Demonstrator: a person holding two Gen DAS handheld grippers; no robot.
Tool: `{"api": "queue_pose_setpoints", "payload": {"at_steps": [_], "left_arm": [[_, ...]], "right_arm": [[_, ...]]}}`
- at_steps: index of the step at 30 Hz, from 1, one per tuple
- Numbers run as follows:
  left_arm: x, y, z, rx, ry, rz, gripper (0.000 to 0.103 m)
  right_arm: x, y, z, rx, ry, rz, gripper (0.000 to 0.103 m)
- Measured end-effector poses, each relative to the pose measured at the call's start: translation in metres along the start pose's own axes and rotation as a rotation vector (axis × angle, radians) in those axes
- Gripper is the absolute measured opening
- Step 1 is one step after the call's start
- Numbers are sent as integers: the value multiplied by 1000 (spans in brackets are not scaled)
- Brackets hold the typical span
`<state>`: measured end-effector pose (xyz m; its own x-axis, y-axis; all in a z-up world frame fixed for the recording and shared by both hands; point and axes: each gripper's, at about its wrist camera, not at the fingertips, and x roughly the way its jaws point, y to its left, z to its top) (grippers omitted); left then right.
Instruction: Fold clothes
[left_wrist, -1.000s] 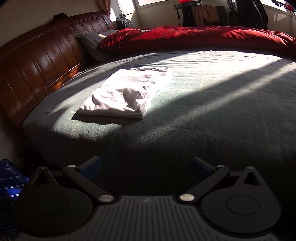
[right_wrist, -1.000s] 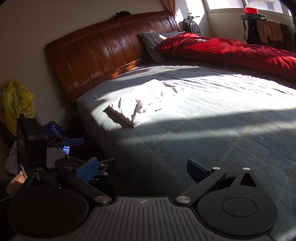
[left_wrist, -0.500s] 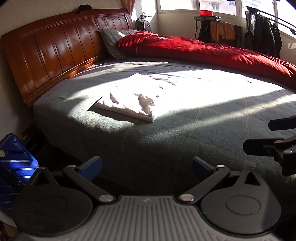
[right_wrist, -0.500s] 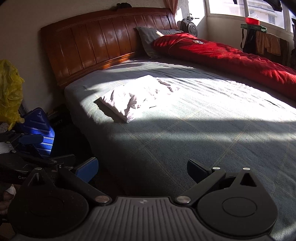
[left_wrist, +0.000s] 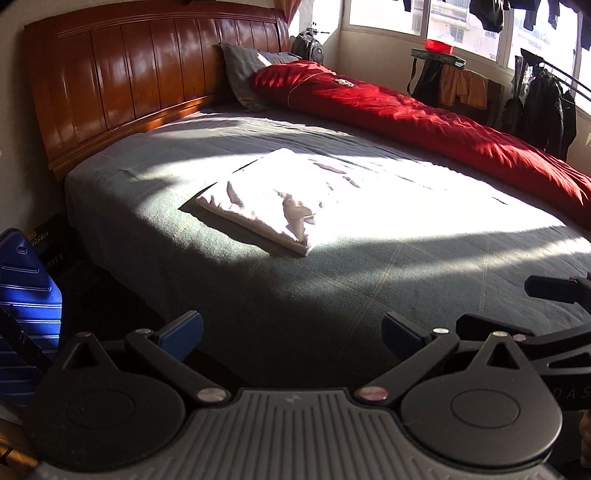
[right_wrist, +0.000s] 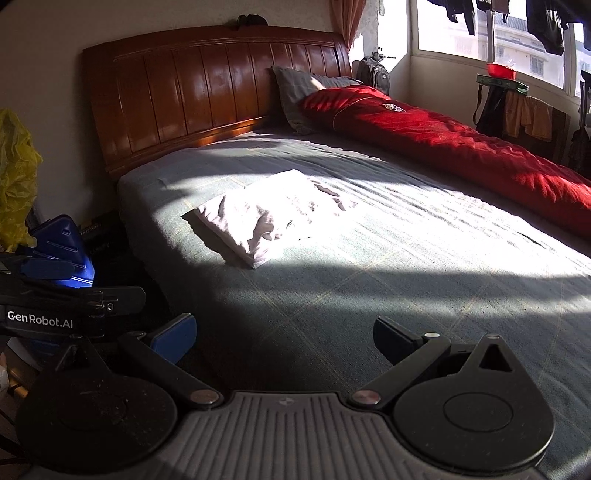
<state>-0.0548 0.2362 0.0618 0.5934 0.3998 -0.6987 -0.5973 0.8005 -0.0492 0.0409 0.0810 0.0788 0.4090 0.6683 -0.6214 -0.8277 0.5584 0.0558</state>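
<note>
A folded white garment (left_wrist: 273, 201) lies in the sun on the bed (left_wrist: 369, 280), possibly a shirt. The left claw (left_wrist: 291, 328) and right claw (right_wrist: 284, 334) both hang spread and empty, well short of it.

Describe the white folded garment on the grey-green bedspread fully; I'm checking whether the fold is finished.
The white folded garment is soft, creased cloth, folded into a rough rectangle of several layers, lying flat on the grey-green bedspread in a sunlit patch near the wooden headboard. Its near corner is rumpled, its edges uneven. Only the bedspread touches it; both open grippers, left and right, are well clear.
</note>
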Motion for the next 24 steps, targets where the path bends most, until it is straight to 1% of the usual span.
{"api": "queue_pose_setpoints", "payload": {"at_steps": [2, 5, 12, 20, 24], "left_arm": [[5, 1, -4, -21, 17, 7, 102], [7, -1, -8, -32, 12, 22, 102], [8, -6, -9, -21, 12, 35, 102], [10, -9, -10, -25, 17, 35, 102], [9, -14, -9, -10, 7, 49, 102]], "right_arm": [[0, 3, -3, -10, -2, -4, 103], [1, 5, -5, -7, -5, -4, 103], [3, 3, -6, 18, -11, -2, 103], [3, 3, -7, 12, -19, -6, 103], [3, 1, -7, 16, -18, -5, 103]]}}
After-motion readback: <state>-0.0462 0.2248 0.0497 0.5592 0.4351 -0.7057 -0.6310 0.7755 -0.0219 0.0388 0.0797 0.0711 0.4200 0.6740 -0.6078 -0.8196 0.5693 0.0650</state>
